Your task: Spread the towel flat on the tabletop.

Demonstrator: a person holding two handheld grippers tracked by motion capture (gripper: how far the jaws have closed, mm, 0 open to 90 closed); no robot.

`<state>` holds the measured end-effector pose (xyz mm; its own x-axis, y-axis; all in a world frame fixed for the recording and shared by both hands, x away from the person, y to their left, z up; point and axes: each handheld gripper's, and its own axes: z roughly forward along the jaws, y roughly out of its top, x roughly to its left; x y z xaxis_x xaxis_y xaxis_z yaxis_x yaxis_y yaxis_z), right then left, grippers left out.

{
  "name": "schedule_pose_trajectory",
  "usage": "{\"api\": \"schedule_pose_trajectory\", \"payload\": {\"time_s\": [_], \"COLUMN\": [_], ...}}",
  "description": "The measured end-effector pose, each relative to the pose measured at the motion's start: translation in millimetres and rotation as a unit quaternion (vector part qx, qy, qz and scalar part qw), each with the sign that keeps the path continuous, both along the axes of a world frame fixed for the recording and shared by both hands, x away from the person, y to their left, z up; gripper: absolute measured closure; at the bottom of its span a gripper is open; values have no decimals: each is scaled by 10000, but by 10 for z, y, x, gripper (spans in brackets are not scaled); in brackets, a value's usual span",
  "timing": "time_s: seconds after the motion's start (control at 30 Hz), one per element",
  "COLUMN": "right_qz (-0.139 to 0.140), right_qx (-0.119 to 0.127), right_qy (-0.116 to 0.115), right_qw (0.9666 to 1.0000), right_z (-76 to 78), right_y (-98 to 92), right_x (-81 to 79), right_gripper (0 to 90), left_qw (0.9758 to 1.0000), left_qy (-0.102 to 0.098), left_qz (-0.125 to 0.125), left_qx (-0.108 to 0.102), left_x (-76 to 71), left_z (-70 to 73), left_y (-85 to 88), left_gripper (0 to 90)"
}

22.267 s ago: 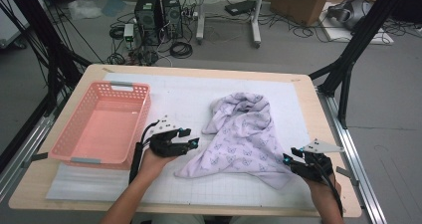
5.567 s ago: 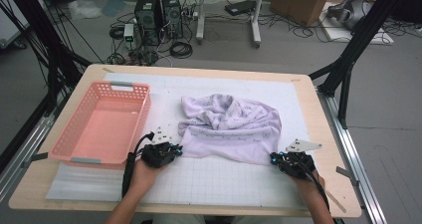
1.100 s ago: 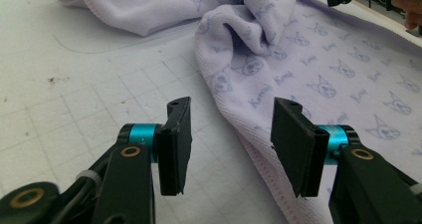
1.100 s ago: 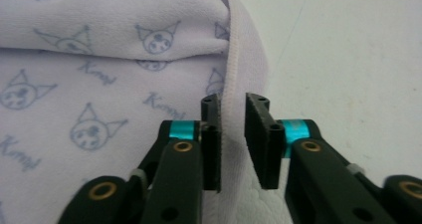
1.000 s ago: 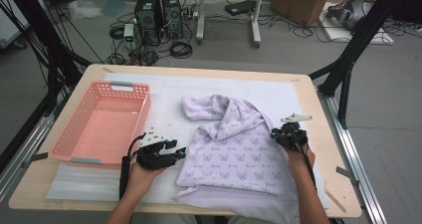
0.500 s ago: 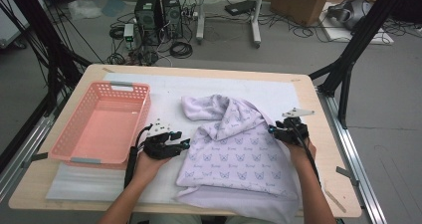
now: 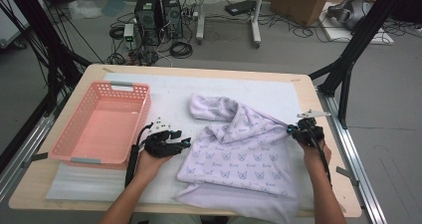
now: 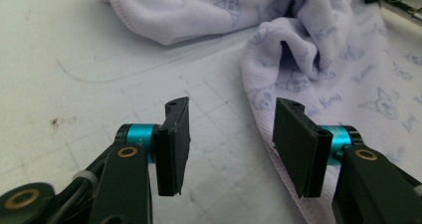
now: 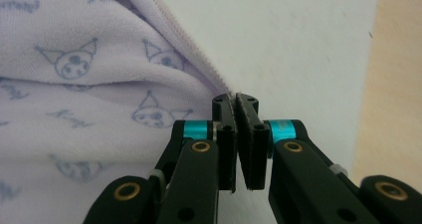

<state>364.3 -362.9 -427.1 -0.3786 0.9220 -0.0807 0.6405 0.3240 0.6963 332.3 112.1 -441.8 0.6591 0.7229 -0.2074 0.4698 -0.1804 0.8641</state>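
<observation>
A lilac towel (image 7: 239,154) printed with small cartoon faces lies rumpled on the white mat, and its near part hangs over the table's front edge. My right gripper (image 7: 293,130) holds the towel's right corner, which is pulled taut toward it. In the right gripper view its jaws have just been closing, and the right gripper (image 9: 234,104) now stands shut on the towel's hem (image 9: 199,79). My left gripper (image 7: 183,143) rests low at the towel's left edge. Seen in its own view, the left gripper (image 8: 231,134) is open over bare mat, with the towel (image 8: 308,59) lying beside its right jaw.
A pink plastic basket (image 7: 72,122) stands at the left of the table, next to my left hand. The white mat (image 7: 164,92) covers most of the wooden tabletop (image 7: 338,184). Black frame posts (image 7: 348,69) rise beyond the right edge.
My right gripper has moved a little to the right with the towel's corner, stretching the cloth. My left hand has edged closer to the towel's left side.
</observation>
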Motion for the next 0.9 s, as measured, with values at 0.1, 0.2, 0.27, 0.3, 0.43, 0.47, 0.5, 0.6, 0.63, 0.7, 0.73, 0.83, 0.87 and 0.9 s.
{"api": "schedule_pose_trajectory", "payload": {"time_s": [0.1, 0.2, 0.27, 0.3, 0.43, 0.47, 0.5, 0.6, 0.63, 0.7, 0.73, 0.83, 0.87, 0.9], "right_qz": [-81, -83, -108, -95, 35, 92, 147, 252, 272, 299, 287, 287, 293, 294], "right_qx": [17, 123, 248, 327, 520, 550, 580, 582, 569, 585, 601, 630, 625, 636], "right_qy": [269, 258, 61, -21, -293, -339, -371, -425, -445, -464, -447, -450, -433, -411], "right_qw": [9996, 9996, 9996, 9994, 9982, 9979, 9975, 9971, 9970, 9968, 9968, 9966, 9967, 9967], "right_z": [3, -10, -17, -14, 10, 19, 27, 44, 50, 54, 55, 45, 40, 37], "right_y": [-114, -196, -212, -217, -185, -171, -157, -108, -96, -94, -93, -93, -93, -91], "right_x": [-112, -236, -299, -326, -385, -392, -397, -414, -420, -424, -426, -421, -422, -423], "right_gripper": [866, 812, 695, 649, 621, 621, 618, 606, 605, 594, 590, 580, 580, 580], "left_qw": [10000, 10000, 9999, 9999, 9998, 9996, 9995, 9993, 9995, 9991, 9986, 9979, 9978, 9974], "left_qy": [-40, 44, 80, 103, 124, 163, 168, 278, 258, 424, 527, 641, 663, 711], "left_qz": [-19, -54, -98, -98, -121, -107, -74, -42, -23, 27, 38, 3, -27, -79], "left_qx": [1, 23, 33, 9, 80, 185, 244, 258, 182, -2, -35, -39, -85, -92], "left_x": [74, 178, 262, 303, 493, 544, 591, 719, 743, 780, 791, 800, 808, 816], "left_z": [51, 61, 65, 68, 79, 81, 77, 47, 27, -36, -71, -112, -104, -88], "left_y": [-54, -117, -175, -206, -359, -409, -455, -577, -601, -635, -654, -709, -726, -746], "left_gripper": [493, 509, 536, 550, 659, 666, 676, 685, 685, 664, 624, 560, 546, 520]}}
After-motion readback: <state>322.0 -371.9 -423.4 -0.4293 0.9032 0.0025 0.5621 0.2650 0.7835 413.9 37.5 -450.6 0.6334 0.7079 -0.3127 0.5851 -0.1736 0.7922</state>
